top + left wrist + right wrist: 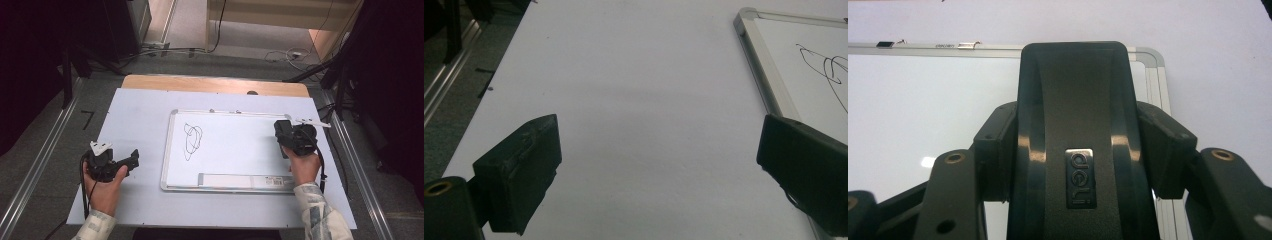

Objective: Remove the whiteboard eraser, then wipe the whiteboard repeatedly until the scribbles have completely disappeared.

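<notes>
Clamped between the jaws of the right gripper (1075, 150), a black whiteboard eraser (1075, 110) stands closest to the right gripper view's lens, its back with a small metal badge facing the camera and its long axis running away from the hand. That gripper is closed tight on the eraser's two sides. In the high view the right gripper (285, 136) hovers at the whiteboard's (230, 187) right edge, near three o'clock on the board, pointing towards nine. The scribble (192, 140) lies well apart, at nine o'clock from the eraser, near the board's left side; I judge the coming move a sweep straight across to it. The left gripper (134, 159) is actually nearer the scribble, just off the board's left frame on the bench (140, 105), but its jaws stand wide apart with nothing between them. The eraser's felt face is hidden, so whether it touches the board I cannot tell. The scribble is cut off at the right margin of the left gripper view.
</notes>
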Demonstrator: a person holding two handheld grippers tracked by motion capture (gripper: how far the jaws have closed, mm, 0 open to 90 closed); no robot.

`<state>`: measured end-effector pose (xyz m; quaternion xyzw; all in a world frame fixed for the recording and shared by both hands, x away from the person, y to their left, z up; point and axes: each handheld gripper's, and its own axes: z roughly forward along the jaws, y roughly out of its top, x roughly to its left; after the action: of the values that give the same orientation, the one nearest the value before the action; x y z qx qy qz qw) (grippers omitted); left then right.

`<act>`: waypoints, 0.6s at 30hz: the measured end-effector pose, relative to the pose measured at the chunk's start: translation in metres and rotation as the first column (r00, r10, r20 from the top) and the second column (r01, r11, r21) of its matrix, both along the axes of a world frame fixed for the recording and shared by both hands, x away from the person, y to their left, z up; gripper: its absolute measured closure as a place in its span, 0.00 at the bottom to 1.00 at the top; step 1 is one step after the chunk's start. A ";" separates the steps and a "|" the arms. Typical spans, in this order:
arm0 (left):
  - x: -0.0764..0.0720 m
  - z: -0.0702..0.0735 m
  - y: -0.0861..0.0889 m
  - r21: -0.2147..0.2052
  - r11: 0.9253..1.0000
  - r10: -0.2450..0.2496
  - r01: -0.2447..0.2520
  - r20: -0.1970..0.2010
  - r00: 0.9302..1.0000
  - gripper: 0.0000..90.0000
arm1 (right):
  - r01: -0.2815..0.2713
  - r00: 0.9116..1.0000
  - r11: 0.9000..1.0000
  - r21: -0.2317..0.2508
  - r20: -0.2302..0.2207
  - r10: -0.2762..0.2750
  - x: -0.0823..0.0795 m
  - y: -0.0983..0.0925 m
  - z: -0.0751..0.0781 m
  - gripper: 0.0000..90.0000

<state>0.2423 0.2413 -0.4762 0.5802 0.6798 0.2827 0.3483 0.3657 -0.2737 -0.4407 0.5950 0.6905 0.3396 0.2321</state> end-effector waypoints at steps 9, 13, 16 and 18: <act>0.001 0.000 0.000 -0.004 1.000 0.002 -0.002 -0.002 1.000 0.05 | -0.016 1.000 1.000 -0.005 0.003 0.016 -0.001 0.004 0.000 0.42; 0.001 0.000 0.000 -0.005 1.000 -0.006 0.006 -0.002 1.000 0.05 | -0.020 1.000 1.000 -0.006 -0.002 0.020 -0.002 0.007 -0.001 0.42; 0.000 0.000 -0.001 -0.004 1.000 -0.008 0.008 -0.004 1.000 0.05 | -0.031 1.000 1.000 -0.007 -0.002 0.031 -0.003 0.011 0.000 0.42; 0.000 0.000 -0.001 -0.004 1.000 -0.009 0.009 -0.003 1.000 0.05 | -0.038 0.999 0.999 -0.008 -0.004 0.038 -0.005 0.015 0.001 0.42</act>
<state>0.2422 0.2400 -0.4761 0.5833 0.6782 0.2788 0.3495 0.3609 -0.2583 -0.4400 0.5814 0.7035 0.3401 0.2268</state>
